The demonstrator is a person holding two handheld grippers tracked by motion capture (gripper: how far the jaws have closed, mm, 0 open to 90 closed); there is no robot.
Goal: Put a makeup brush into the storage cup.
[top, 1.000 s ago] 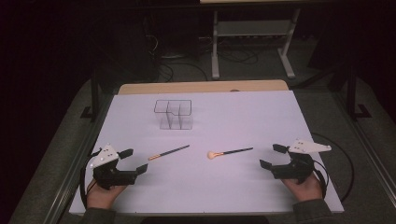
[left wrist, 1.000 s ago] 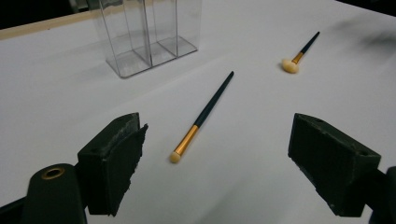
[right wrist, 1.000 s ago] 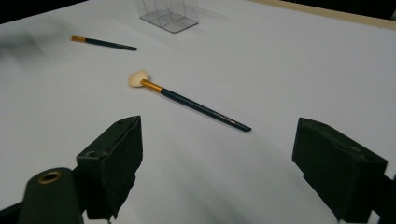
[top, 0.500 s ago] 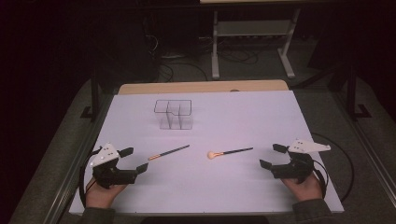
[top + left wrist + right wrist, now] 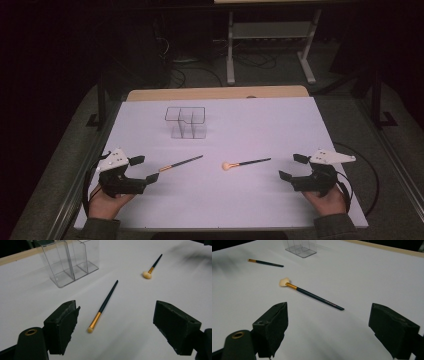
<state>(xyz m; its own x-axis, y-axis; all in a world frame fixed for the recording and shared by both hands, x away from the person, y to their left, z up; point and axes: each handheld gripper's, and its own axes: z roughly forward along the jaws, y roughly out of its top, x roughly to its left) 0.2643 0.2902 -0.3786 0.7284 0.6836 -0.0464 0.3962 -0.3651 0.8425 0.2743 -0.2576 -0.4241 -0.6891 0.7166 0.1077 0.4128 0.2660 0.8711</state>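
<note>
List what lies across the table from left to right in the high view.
Left gripper → thin brush → fluffy brush → right gripper. The clear organizer stands farther back, above the thin brush, so it is left out of the row.

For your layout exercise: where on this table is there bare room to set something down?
Free: the white table right of the clear plastic divided organiser, and the near strip between both grippers. Busier: the middle, where the thin-tipped dark-handled brush and fluffy-headed brush lie.
</note>
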